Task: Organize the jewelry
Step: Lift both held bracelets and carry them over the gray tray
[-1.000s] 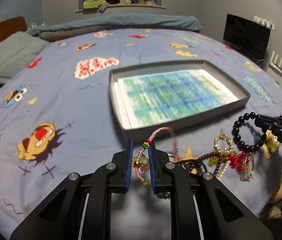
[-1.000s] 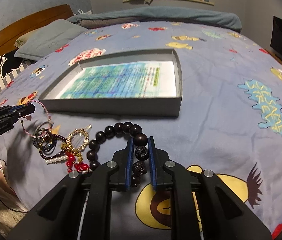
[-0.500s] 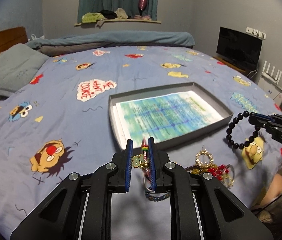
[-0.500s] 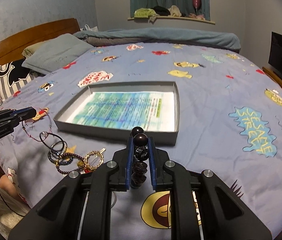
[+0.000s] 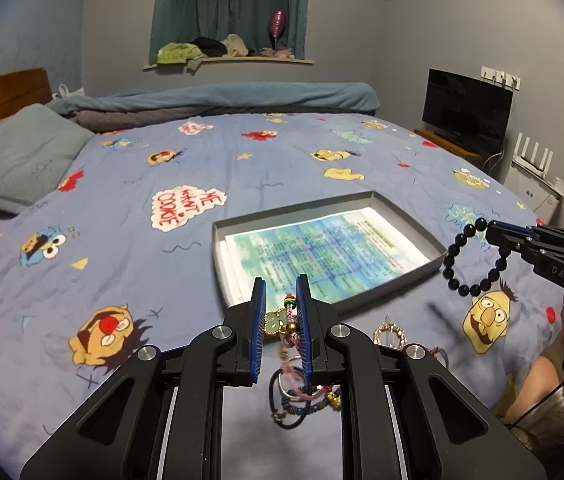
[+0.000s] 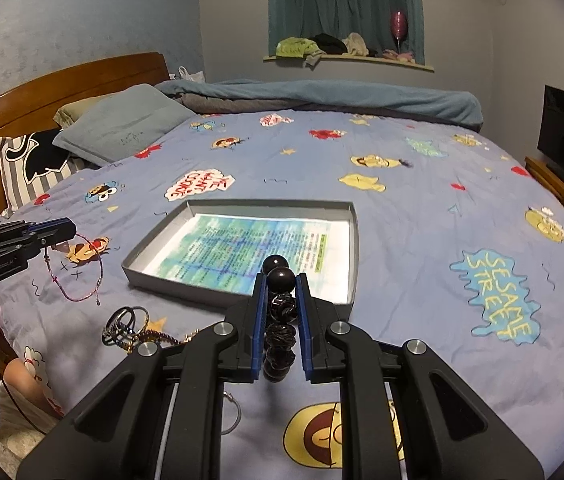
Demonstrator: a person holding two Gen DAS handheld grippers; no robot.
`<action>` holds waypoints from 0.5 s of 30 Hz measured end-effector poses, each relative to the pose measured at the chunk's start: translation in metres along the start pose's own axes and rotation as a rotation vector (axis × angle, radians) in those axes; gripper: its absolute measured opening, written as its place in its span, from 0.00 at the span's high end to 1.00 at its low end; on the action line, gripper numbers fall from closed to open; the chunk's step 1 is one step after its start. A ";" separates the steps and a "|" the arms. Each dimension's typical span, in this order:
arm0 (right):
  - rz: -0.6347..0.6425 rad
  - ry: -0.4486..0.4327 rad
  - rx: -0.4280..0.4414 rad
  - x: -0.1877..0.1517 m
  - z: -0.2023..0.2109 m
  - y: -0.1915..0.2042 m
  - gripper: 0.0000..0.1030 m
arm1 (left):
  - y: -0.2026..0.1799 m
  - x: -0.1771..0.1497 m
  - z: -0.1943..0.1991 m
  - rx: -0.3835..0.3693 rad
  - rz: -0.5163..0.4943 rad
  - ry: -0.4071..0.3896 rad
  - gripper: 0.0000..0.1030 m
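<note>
Jewelry: two pieces are hanging in the air, the rest is lying in one tangled pile (image 6: 130, 330) on the bedspread (image 5: 130, 184), just short of the tray's near wall.
Cord bracelet (image 6: 78, 276): one, pink, with a small charm; it is dangling as an open loop from the left gripper (image 5: 281, 312), above the bedspread and to the left of the tray.
Left fingers: they are pinching the cord and charm between the blue pads.
Bead bracelet (image 5: 472, 258): one, of dark round beads; it is hanging from the right gripper (image 6: 281, 312), off the tray's right corner.
Right fingers: they are pressing together on the beads, two beads standing above the tips.
Pile: rings, hair ties and beaded strands are overlapping; the count cannot be told.
Tray (image 5: 218, 240): one, grey, shallow, open-topped; one printed sheet (image 5: 322, 252) is covering most of its floor.
Edges: four low walls are bounding the tray.
Open room: bare bedspread is lying wide on the left, right and far sides of the tray; the pile is crowding only the near side.
Grippers: two, well apart from each other.
</note>
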State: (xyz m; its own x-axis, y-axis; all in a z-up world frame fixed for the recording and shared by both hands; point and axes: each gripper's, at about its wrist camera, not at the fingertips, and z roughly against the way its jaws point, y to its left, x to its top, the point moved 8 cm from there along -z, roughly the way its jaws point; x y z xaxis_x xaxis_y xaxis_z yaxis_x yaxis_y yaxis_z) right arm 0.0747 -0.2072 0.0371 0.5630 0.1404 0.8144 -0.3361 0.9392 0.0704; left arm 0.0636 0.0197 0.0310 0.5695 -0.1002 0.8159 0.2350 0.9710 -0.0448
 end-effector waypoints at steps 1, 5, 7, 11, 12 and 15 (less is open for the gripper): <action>0.003 -0.002 -0.003 0.002 -0.001 0.000 0.86 | 0.000 0.002 -0.001 0.000 -0.002 -0.002 0.84; 0.021 -0.019 -0.022 0.014 -0.003 -0.002 0.86 | 0.004 0.012 -0.006 0.005 -0.009 -0.007 0.84; 0.029 -0.024 -0.031 0.022 -0.008 -0.004 0.86 | 0.006 0.018 -0.011 0.003 -0.004 -0.007 0.84; 0.030 -0.031 -0.044 0.037 -0.021 -0.010 0.86 | 0.014 0.038 -0.025 0.004 0.004 -0.011 0.84; 0.031 -0.034 -0.051 0.040 -0.024 -0.012 0.86 | 0.016 0.043 -0.029 0.009 0.002 -0.011 0.84; 0.025 -0.040 -0.068 0.052 -0.039 -0.019 0.86 | 0.020 0.055 -0.047 0.018 -0.005 -0.007 0.84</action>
State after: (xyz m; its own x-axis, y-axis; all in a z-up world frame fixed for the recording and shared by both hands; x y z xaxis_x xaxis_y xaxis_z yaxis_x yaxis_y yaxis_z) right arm 0.1394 -0.2053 0.0560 0.5241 0.1526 0.8379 -0.2971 0.9548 0.0119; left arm 0.1367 0.0236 0.0478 0.5627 -0.1038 0.8201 0.2240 0.9741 -0.0304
